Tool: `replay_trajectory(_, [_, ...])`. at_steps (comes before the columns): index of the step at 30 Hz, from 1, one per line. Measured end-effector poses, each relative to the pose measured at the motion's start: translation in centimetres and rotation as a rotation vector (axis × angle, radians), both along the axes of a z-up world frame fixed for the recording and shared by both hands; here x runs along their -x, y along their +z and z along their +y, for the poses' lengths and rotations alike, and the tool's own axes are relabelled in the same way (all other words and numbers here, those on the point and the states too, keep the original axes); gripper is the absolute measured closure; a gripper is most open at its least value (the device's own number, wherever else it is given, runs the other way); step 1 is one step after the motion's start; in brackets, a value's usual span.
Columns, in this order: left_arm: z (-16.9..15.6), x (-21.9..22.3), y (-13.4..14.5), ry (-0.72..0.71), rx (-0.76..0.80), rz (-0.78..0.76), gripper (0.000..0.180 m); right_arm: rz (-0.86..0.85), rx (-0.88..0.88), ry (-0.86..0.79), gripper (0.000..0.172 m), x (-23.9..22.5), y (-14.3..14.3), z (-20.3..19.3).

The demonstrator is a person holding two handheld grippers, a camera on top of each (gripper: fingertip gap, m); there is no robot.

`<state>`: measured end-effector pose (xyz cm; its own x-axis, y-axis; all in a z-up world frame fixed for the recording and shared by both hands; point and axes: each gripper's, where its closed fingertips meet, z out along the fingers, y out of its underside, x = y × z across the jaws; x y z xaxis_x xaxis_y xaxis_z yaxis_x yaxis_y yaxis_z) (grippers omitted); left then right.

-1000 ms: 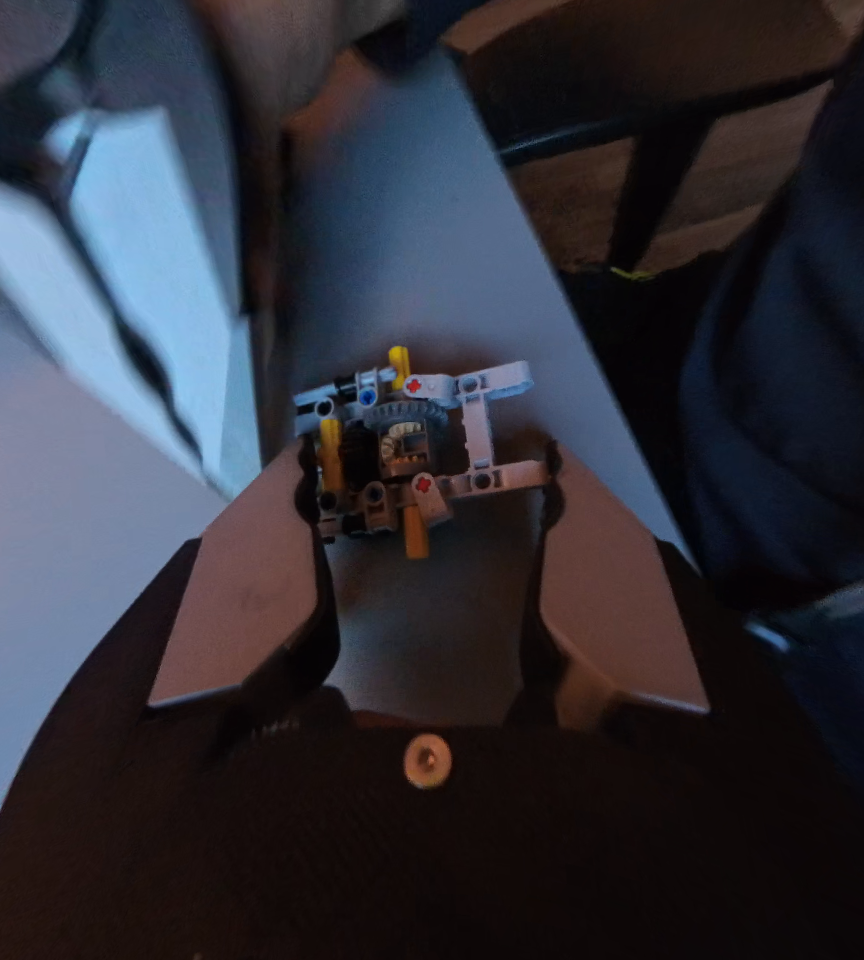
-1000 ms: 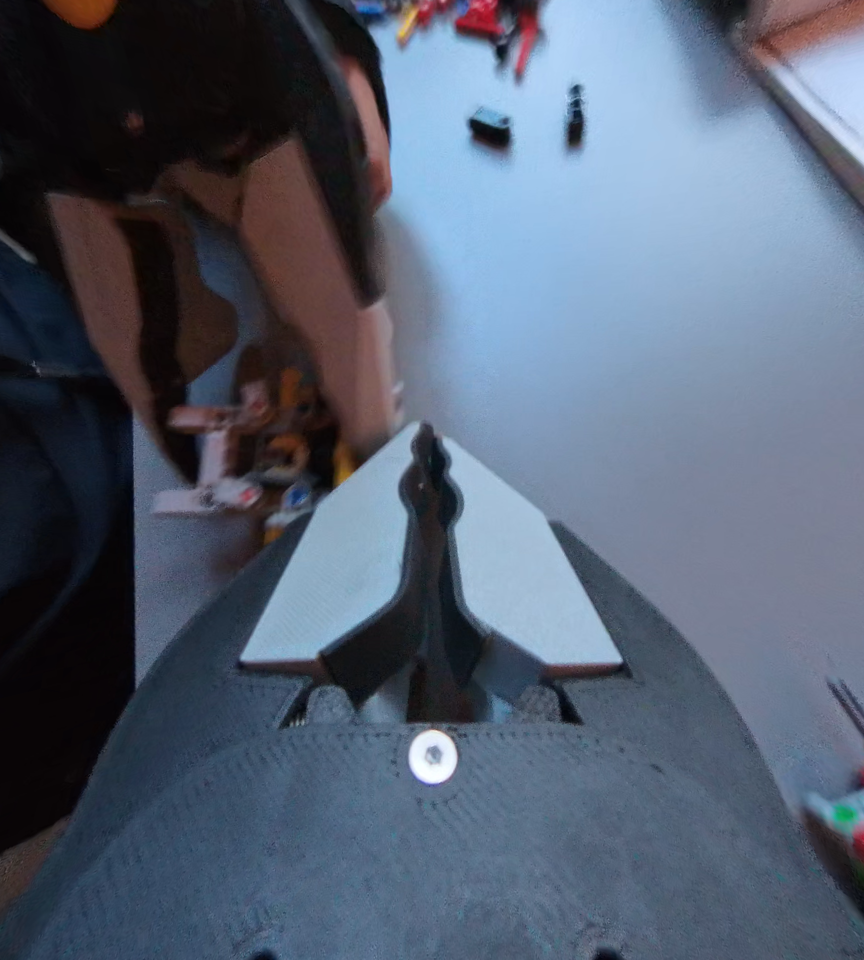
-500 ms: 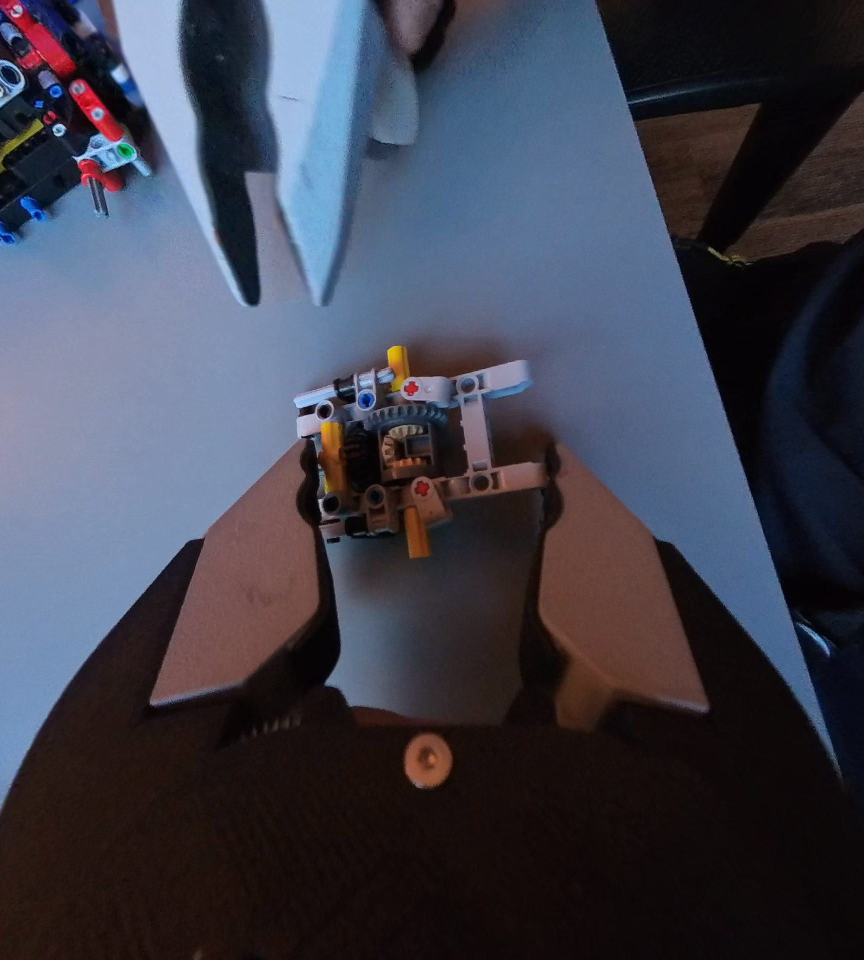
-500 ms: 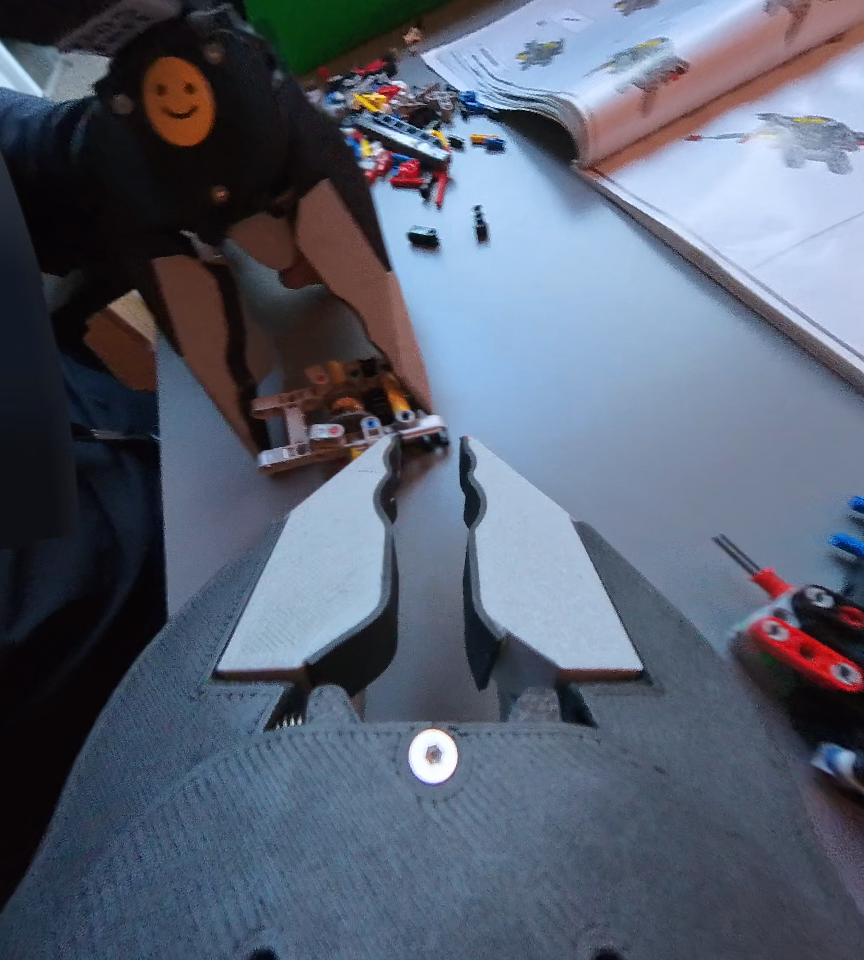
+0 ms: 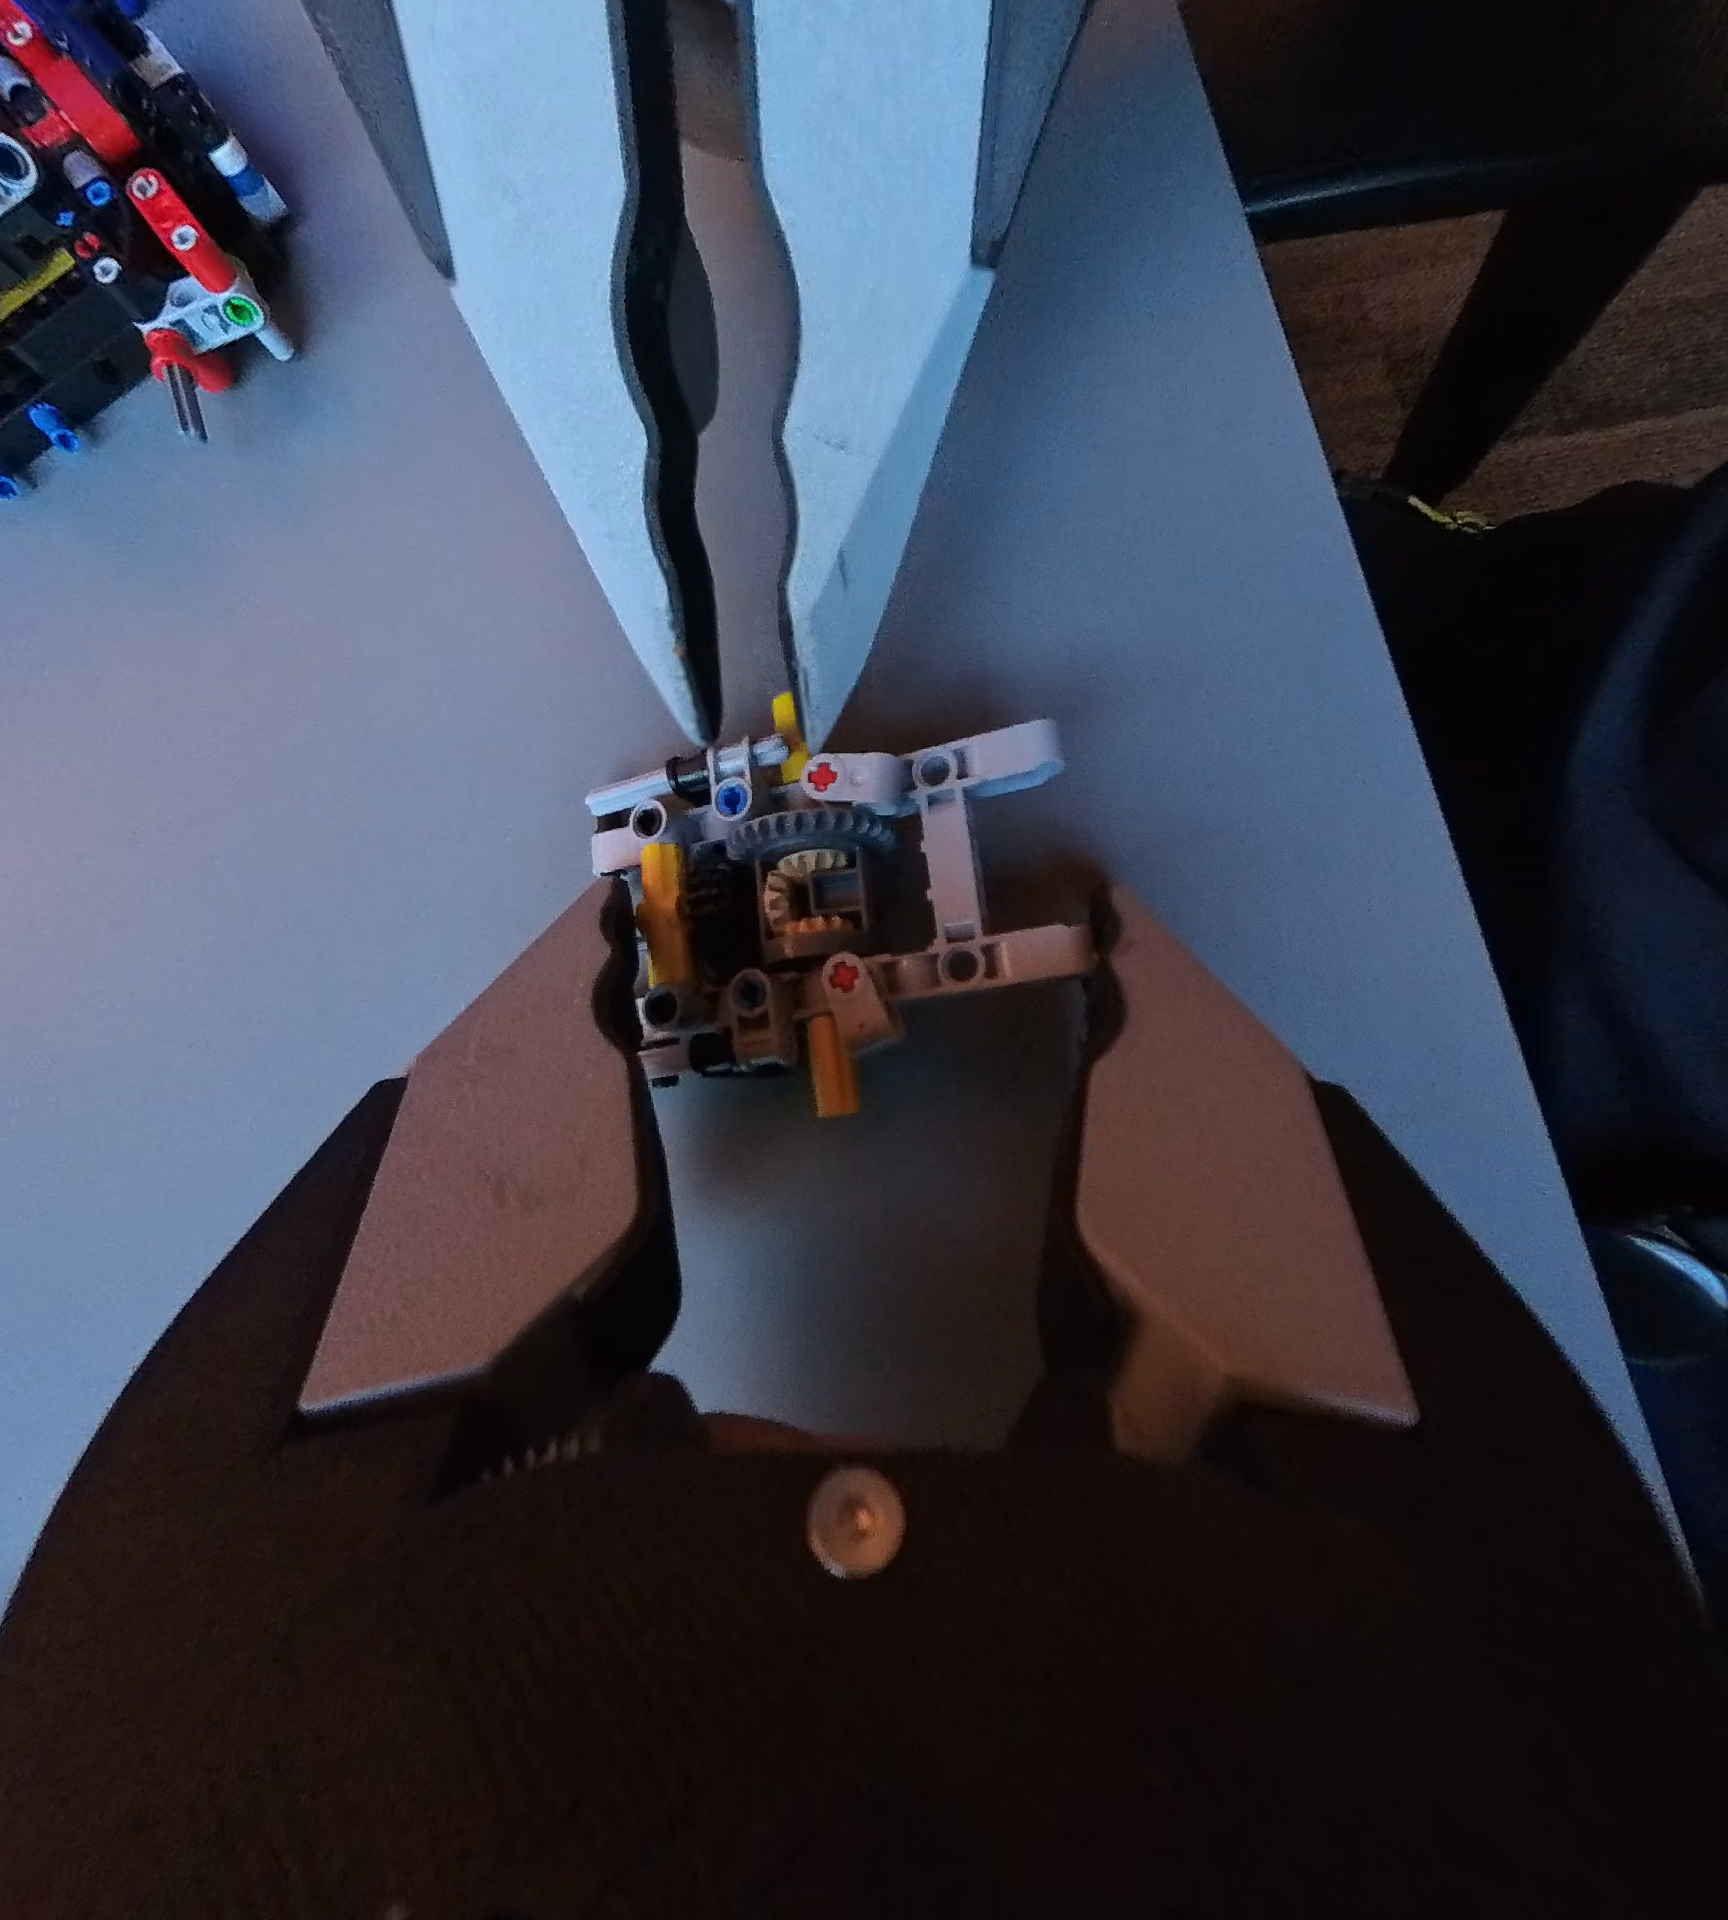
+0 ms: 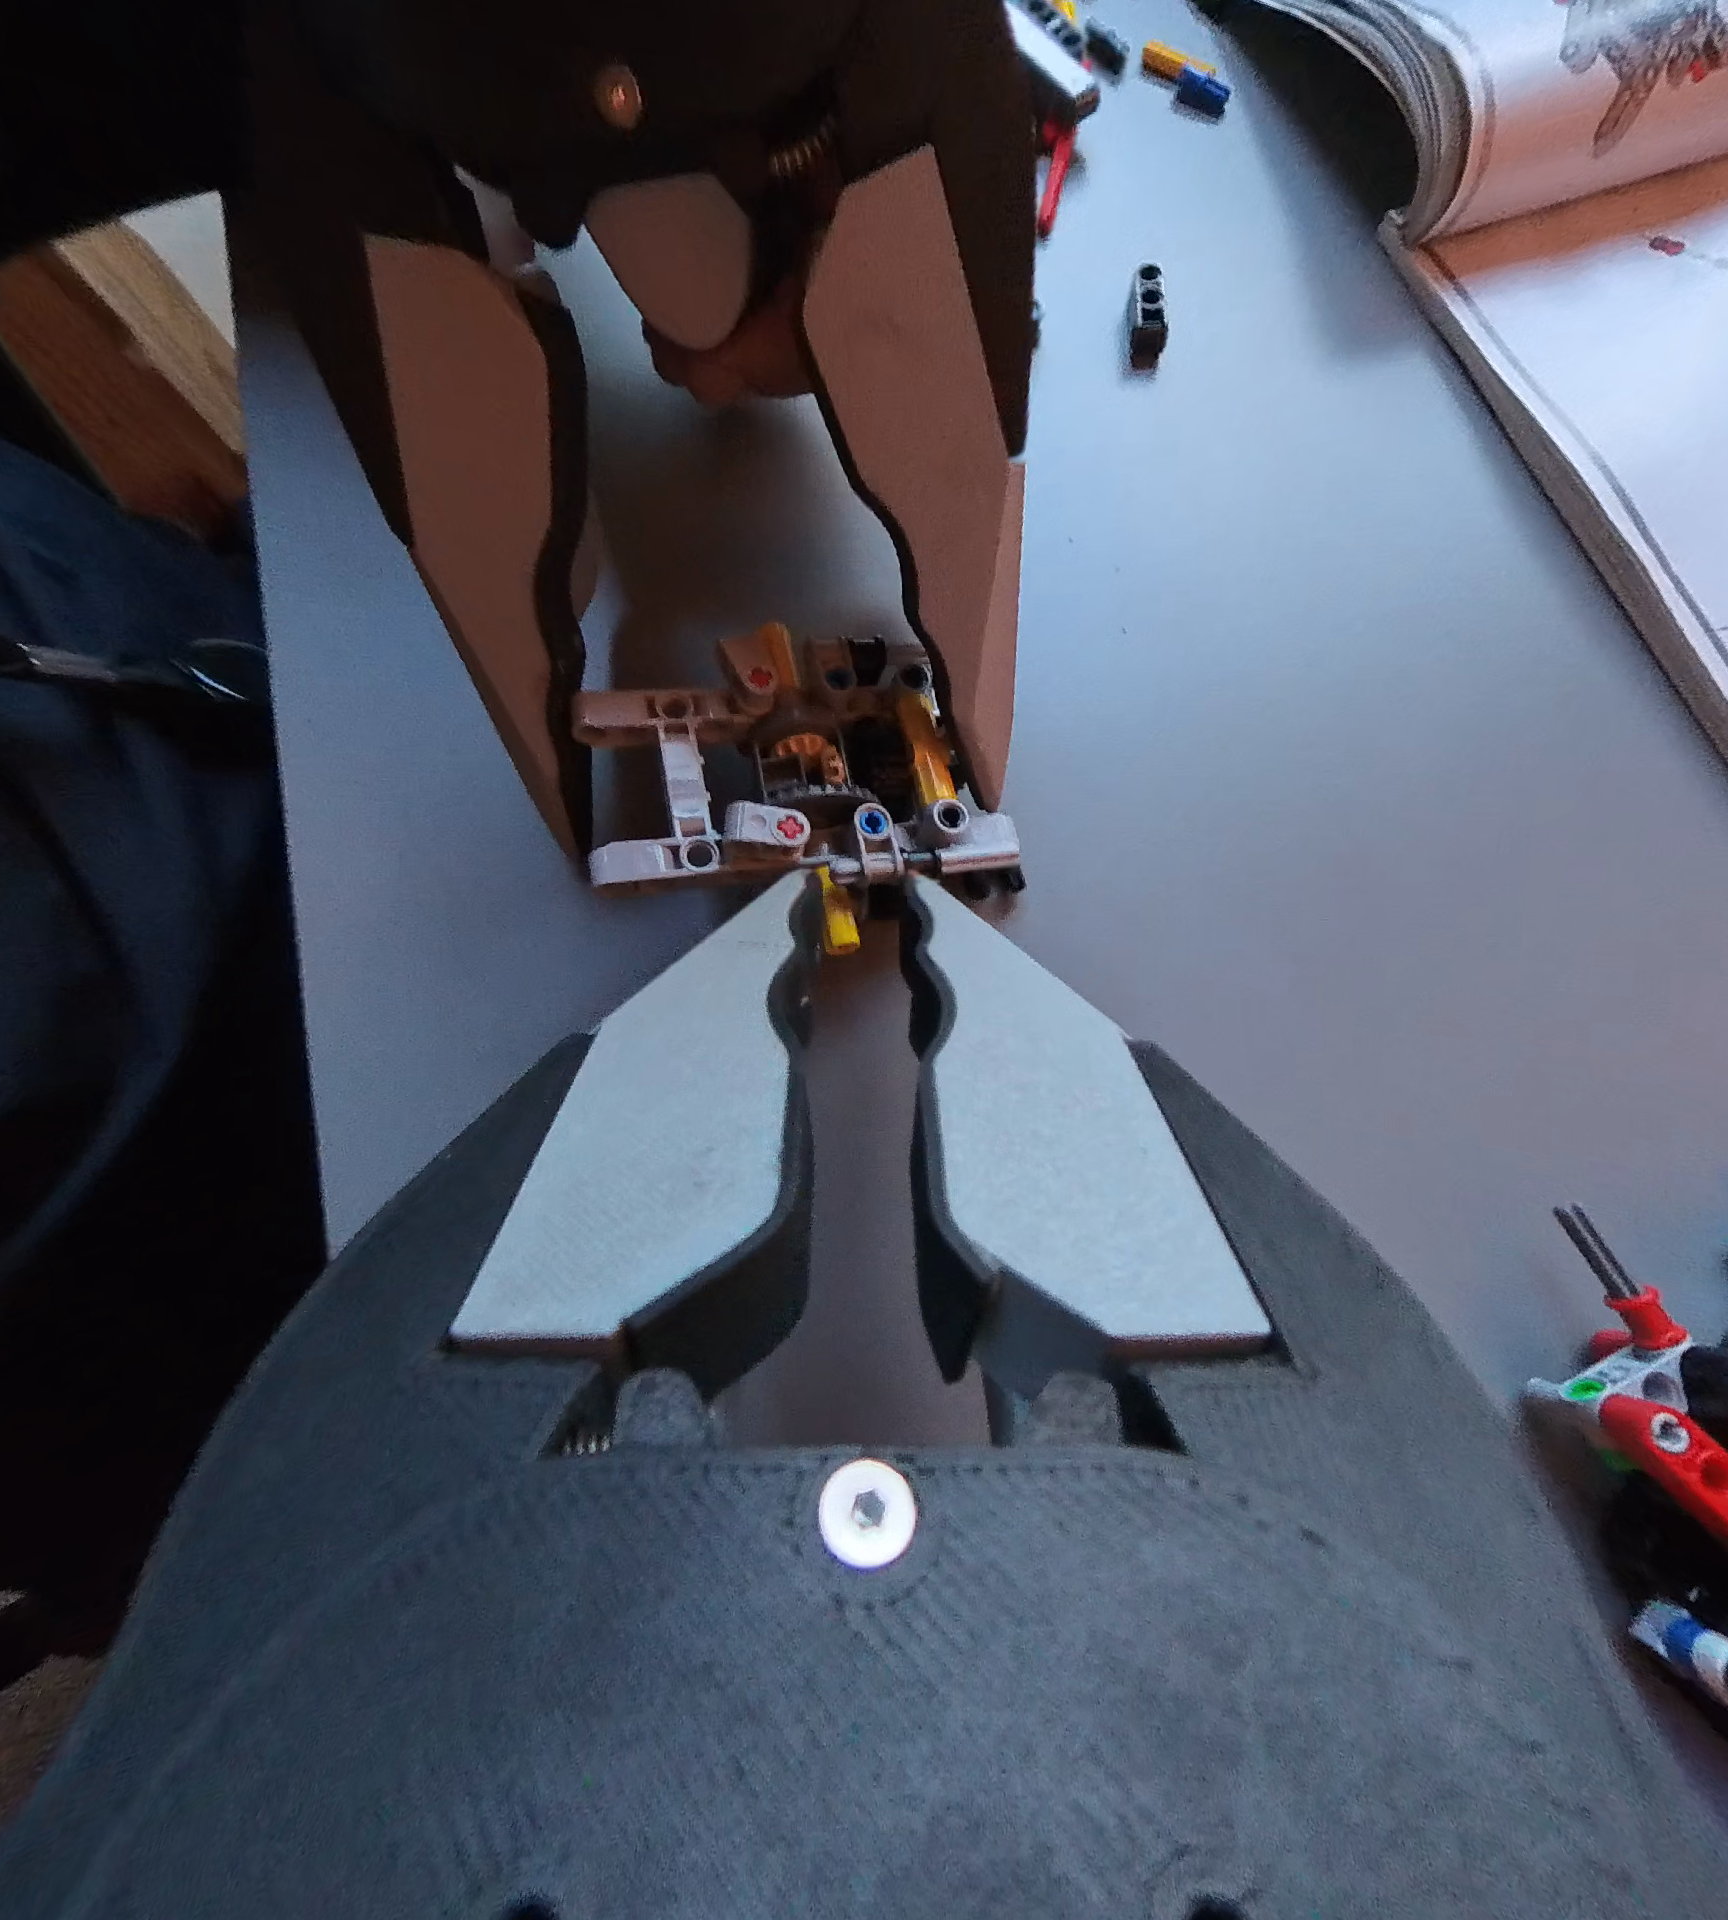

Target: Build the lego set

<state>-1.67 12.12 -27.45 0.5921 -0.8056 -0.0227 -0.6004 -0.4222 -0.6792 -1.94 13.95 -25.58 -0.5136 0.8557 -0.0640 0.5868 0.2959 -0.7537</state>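
Observation:
A small assembly of grey beams, gears and yellow axles (image 5: pixel 818 883) rests on the grey table (image 5: pixel 216 831). My left gripper (image 5: pixel 860 925) is spread wide and shut on it, one finger (image 5: pixel 527 1143) on each side. In the right wrist view, that gripper (image 6: pixel 782 821) clamps the assembly (image 6: pixel 798 769) from the far side. My right gripper (image 6: pixel 855 883) stands narrowly open, its tips at the thin axle on the assembly's near edge. A short yellow pin (image 6: pixel 839 925) sits between its fingers, against one of them. The left wrist view shows the right gripper (image 5: pixel 756 727) coming from above.
A larger black, red and blue build (image 5: pixel 29 281) lies at the left, also in the right wrist view (image 6: pixel 1712 1455). An open instruction booklet (image 6: pixel 1618 312) and loose small parts (image 6: pixel 1146 301) lie farther off. The table edge (image 5: pixel 1411 831) runs close by, beside a person's dark clothing. Left and right tips are no more than a few centimetres apart.
My right gripper was shut, opened a little, moved in to the assembly's edge and narrowed around the yellow pin. My left gripper kept its hold on the assembly while its view swung.

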Motion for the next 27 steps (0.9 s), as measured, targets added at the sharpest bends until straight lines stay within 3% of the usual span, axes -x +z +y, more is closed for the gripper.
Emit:
replay_trajectory(6, [0.01,-0.04,0.02,0.002,-0.012,-0.016,0.096,-0.038,0.131,-0.030,0.155,0.06,0.02,0.18])
replay_trajectory(15, [0.03,-0.14,-0.02,0.003,-0.013,-0.037,0.095,-0.054,0.171,-0.008,0.159,0.18,-0.06,-0.02])
replay_trajectory(21, [0.12,-0.14,-0.02,0.012,-0.012,-0.036,0.095,-0.053,0.097,0.050,0.161,0.09,0.00,0.09])
replay_trajectory(27, [0.18,-0.10,-0.04,0.016,-0.011,-0.032,0.095,-0.126,0.204,0.063,0.160,0.18,0.03,0.17])
